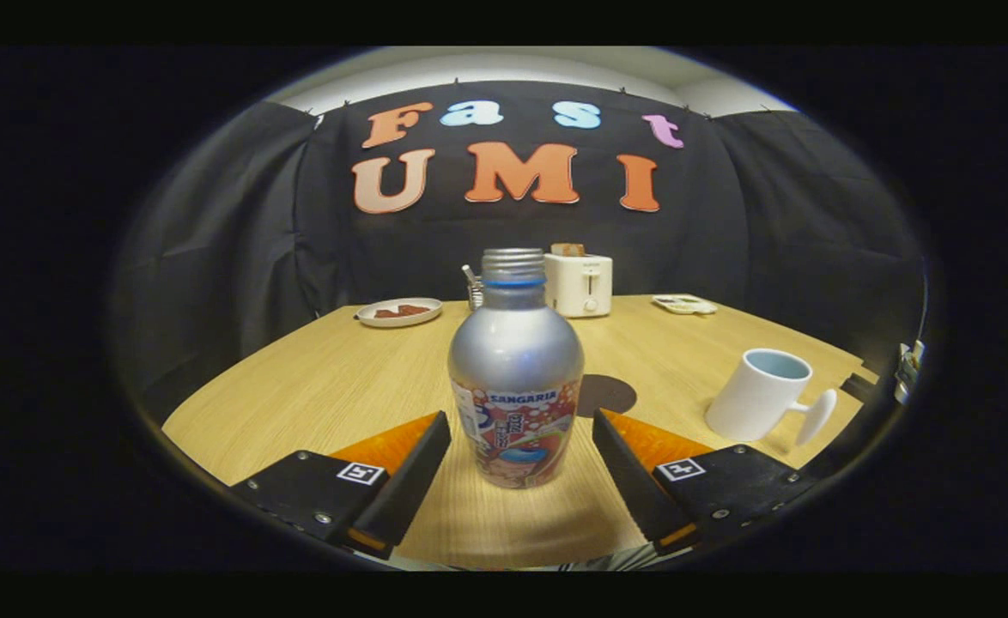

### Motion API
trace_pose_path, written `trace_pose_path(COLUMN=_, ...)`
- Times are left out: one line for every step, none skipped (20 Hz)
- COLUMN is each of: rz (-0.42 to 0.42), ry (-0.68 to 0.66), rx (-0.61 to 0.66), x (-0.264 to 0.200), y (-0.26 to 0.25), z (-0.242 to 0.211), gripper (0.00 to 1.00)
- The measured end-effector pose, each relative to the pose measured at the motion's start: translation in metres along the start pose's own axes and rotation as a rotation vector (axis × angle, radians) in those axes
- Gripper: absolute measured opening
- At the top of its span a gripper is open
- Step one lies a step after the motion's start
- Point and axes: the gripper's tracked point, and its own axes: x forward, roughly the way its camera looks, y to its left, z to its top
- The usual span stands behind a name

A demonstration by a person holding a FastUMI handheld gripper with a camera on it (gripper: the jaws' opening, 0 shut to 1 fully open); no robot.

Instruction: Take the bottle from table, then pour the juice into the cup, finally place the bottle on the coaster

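The bottle (515, 378) stands upright, dead ahead between the fingers of the gripper (521, 446), which is spread wide, touching nothing.

Bottle (516, 386) stands upright on table (315, 386), between the spread fingers of gripper (521, 429), touching neither. Coaster (611, 393) just behind bottle, to its right. Cup (760, 395) further right, near table edge. Toaster (579, 284) at far edge behind bottle; plate w/ food (399, 312) far left, small dish (684, 303) far right.
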Motion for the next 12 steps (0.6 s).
trace_pose_path(rz=0.002, ry=0.008, rx=-0.002, x=0.003, y=0.0, z=-0.002, gripper=0.99)
trace_pose_path(rz=0.004, ry=0.011, rx=-0.001, x=0.004, y=0.001, z=-0.004, gripper=0.99)
trace_pose_path(rz=0.007, ry=0.015, rx=0.003, x=0.006, y=0.002, z=-0.005, gripper=0.99)
trace_pose_path(rz=0.014, ry=0.019, rx=0.009, x=0.011, y=0.004, z=-0.006, gripper=0.99)
trace_pose_path(rz=0.022, ry=0.021, rx=0.01, x=0.014, y=0.007, z=-0.007, gripper=0.99)
trace_pose_path(rz=0.025, ry=0.026, rx=0.008, x=0.017, y=0.007, z=-0.008, gripper=0.99)
trace_pose_path(rz=0.025, ry=0.031, rx=0.003, x=0.019, y=0.008, z=-0.009, gripper=0.99)
trace_pose_path(rz=0.024, ry=0.033, rx=0.0, x=0.02, y=0.008, z=-0.011, gripper=0.99)
trace_pose_path(rz=0.026, ry=0.032, rx=-0.002, x=0.02, y=0.008, z=-0.01, gripper=0.99)
trace_pose_path(rz=0.025, ry=0.031, rx=-0.001, x=0.02, y=0.007, z=-0.01, gripper=0.99)
trace_pose_path(rz=0.031, ry=0.028, rx=0.006, x=0.024, y=0.007, z=-0.008, gripper=0.98)
trace_pose_path(rz=0.036, ry=0.028, rx=0.022, x=0.021, y=0.008, z=-0.009, gripper=0.94)
